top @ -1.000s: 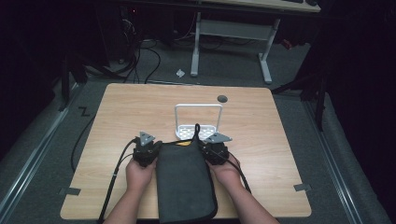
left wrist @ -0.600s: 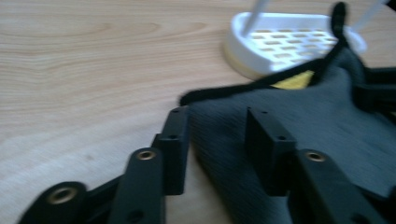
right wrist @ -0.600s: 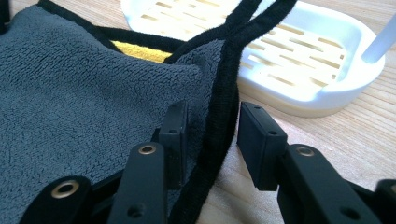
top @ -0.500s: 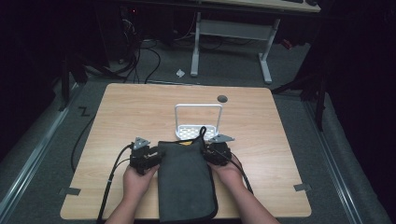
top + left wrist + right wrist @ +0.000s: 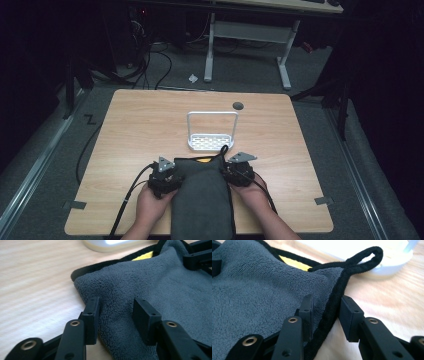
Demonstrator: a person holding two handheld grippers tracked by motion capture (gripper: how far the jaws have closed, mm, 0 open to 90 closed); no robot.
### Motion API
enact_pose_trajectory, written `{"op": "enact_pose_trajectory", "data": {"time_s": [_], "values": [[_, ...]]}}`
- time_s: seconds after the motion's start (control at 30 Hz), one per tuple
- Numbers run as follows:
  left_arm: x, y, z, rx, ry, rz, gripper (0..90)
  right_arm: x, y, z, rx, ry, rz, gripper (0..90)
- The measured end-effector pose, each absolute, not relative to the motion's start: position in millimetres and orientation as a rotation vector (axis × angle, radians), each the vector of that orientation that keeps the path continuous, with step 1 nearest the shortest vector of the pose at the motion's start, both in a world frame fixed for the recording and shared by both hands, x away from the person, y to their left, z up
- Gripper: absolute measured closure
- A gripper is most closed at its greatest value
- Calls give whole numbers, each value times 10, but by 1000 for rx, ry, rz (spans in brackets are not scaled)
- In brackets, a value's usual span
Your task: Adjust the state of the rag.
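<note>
The grey microfibre towel (image 5: 202, 200) lies folded on the worktop's (image 5: 140, 125) near edge, long axis running toward the white rack (image 5: 212, 141). Its far corners sit between the left tongs (image 5: 116, 315) and right tongs (image 5: 325, 315); both have just opened, pads off the cloth.

Tongs (image 5: 116, 315) apart, straddling grey towel (image 5: 160, 287) edge.

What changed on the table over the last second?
Both hand-held grippers let go: the left hand-held gripper and right hand-held gripper have just opened their jaws, each standing astride an edge of the folded grey microfibre towel without pressing it. Both hands drew slightly back toward the near edge. The towel and the white metal rack stayed put.
</note>
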State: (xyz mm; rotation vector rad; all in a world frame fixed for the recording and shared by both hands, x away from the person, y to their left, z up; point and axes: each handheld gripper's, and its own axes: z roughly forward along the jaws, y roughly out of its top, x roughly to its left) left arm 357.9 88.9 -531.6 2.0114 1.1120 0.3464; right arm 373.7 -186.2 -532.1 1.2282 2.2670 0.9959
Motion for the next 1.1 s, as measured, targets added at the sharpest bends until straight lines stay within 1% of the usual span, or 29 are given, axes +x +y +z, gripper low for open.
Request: {"op": "enact_pose_trajectory", "data": {"time_s": [0.07,0.17,0.33,0.47,0.53,0.63,0.7,0.73,0.87,0.9,1.0,1.1], "values": [[3520,861,-5313,2014,1096,309,549,3651,-1923,-5313,1223,2278,988,646],[3449,827,-5305,2045,1053,298,525,3516,-2021,-5306,1222,2285,981,621],[3522,886,-5290,2013,1083,251,468,3414,-2158,-5308,1255,2274,1014,574],[3637,965,-5219,1931,1101,221,406,3403,-2218,-5246,1255,2225,1038,573],[3698,971,-5190,1919,1104,228,399,3399,-2241,-5197,1247,2194,1051,582],[3818,952,-5177,1891,1130,185,393,3417,-2224,-5111,1208,2155,1077,618],[3887,911,-5190,1895,1141,176,393,3483,-2149,-5090,1204,2167,1085,606],[3920,892,-5206,1904,1156,169,393,3528,-2100,-5104,1206,2183,1072,577],[3943,839,-5253,1946,1180,147,404,3689,-1973,-5268,1264,2260,989,385],[3932,827,-5264,1962,1183,145,422,3694,-1962,-5289,1273,2254,965,358],[3874,795,-5287,1976,1182,160,458,3676,-1976,-5334,1302,2245,993,374],[3816,780,-5294,1976,1180,150,559,3593,-1945,-5345,1283,2239,1007,488]]}}
